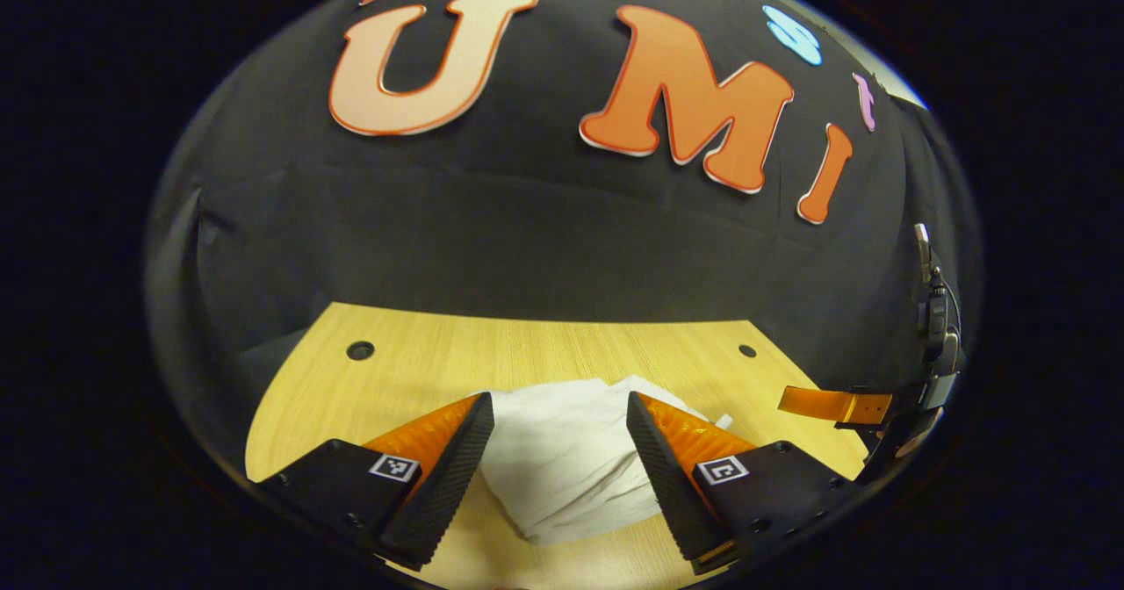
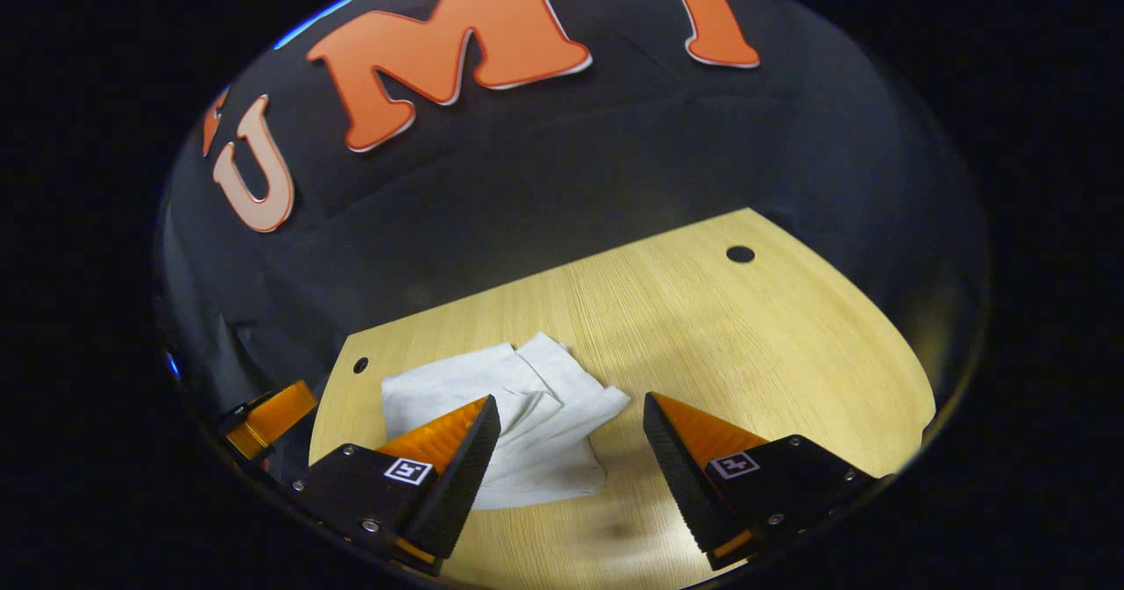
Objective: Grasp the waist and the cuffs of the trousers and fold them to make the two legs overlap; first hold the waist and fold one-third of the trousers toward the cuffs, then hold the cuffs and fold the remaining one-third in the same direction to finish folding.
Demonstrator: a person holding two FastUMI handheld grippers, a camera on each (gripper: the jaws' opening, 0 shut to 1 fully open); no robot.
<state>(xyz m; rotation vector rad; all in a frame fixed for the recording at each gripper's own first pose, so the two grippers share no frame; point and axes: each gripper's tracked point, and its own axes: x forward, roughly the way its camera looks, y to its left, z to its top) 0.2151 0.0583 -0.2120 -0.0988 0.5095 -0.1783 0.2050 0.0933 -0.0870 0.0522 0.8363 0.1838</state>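
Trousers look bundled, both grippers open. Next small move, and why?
Probably back both grippers away. The white trousers lie as a compact layered bundle on the wooden table, and the left gripper and right gripper are open, holding nothing, so the fold looks done.

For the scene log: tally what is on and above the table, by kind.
White trousers, folded: 1
Wooden table: 1
Round holes in the table: 2
Tools, open: 2, the left tool and the right tool
Total: 6
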